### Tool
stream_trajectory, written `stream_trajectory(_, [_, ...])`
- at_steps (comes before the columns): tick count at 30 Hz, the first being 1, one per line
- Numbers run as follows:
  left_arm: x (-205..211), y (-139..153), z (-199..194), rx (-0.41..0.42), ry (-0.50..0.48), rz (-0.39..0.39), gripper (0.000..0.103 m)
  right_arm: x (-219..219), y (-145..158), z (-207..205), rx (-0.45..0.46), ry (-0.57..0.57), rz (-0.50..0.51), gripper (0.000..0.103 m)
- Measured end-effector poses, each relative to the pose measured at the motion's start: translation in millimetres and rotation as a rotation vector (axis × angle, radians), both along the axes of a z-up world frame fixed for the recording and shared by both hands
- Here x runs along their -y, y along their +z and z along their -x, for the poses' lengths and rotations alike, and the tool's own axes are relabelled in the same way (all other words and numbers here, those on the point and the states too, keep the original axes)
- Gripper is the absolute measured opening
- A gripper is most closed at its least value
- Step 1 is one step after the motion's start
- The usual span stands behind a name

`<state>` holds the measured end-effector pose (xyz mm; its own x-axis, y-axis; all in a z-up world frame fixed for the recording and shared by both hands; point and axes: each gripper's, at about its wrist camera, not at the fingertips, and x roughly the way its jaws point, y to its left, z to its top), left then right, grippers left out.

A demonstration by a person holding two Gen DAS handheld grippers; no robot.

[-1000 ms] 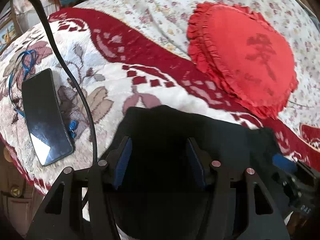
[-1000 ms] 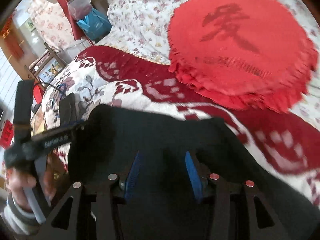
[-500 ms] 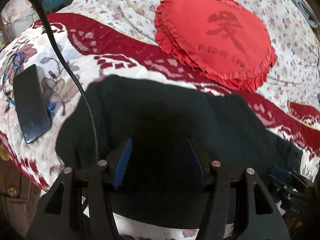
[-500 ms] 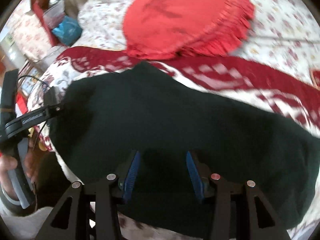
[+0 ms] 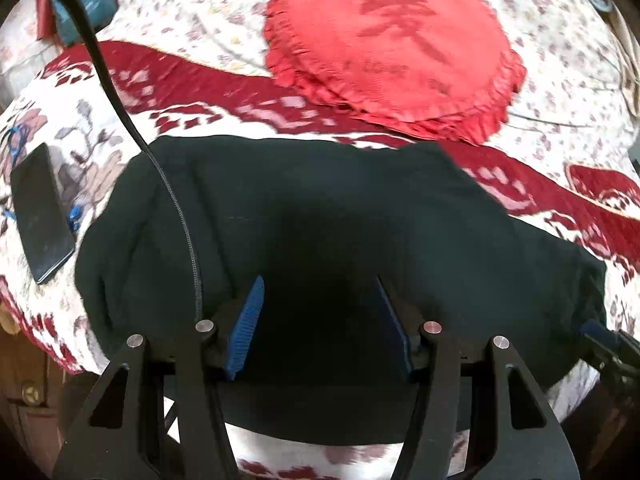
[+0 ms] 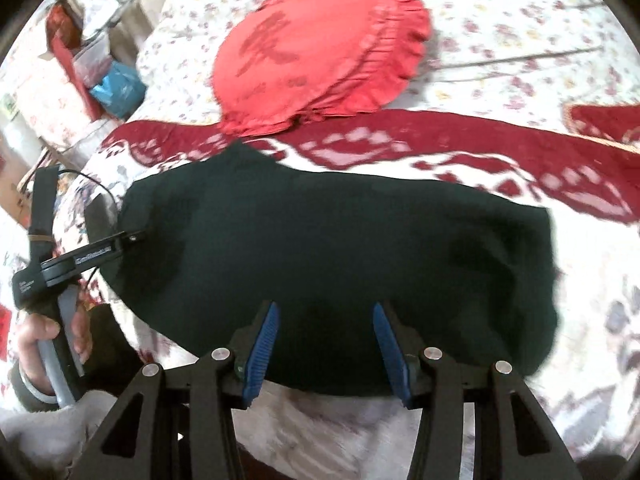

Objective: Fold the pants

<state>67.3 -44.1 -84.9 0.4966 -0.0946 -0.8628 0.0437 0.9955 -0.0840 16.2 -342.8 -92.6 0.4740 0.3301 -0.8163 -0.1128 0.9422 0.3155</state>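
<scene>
Already the pants (image 5: 320,216) lay as a dark bundle across the patterned blanket (image 5: 80,128), long axis running side to side, just ahead of and below both grippers. The left gripper (image 5: 320,320) and the right gripper (image 6: 325,344) each hung with jaws apart over the near edge, nothing clamped; the right's had just been widening slightly. A red cushion (image 5: 392,48) sat beyond, a phone (image 5: 40,216) off the left end, a cable (image 5: 176,208) trailing over the cloth.

A home bedroom: a bed with a floral sheet (image 5: 560,60), a red-patterned blanket (image 5: 180,80) and a red frilled cushion (image 5: 392,52) fills the frame.
</scene>
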Motion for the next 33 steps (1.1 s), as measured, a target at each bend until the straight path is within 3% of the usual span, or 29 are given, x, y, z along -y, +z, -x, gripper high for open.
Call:
stream_trajectory(9, [32, -12, 2, -0.027, -0.058, -0.023, 0.056, 31, -25, 2, -0.051, -0.059, -0.036, 0.048])
stream_trajectory(17, [45, -10, -2, -0.036, -0.095, -0.026, 0.056, 53, -9, 11, -0.029, -0.093, -0.059, 0.048])
stream_trajectory(24, [86, 1, -12, -0.026, -0.227, 0.012, 0.056, 100, 0, 31, -0.033, -0.239, -0.032, 0.053])
stream_trajectory(26, [103, 1, -15, -0.039, -0.276, 0.029, 0.056, 110, -3, 35, -0.043, -0.264, -0.063, 0.053])
stream_trajectory(33, [157, 3, -20, -0.051, -0.414, 0.042, 0.056, 113, -16, 33, -0.082, -0.275, -0.122, 0.055])
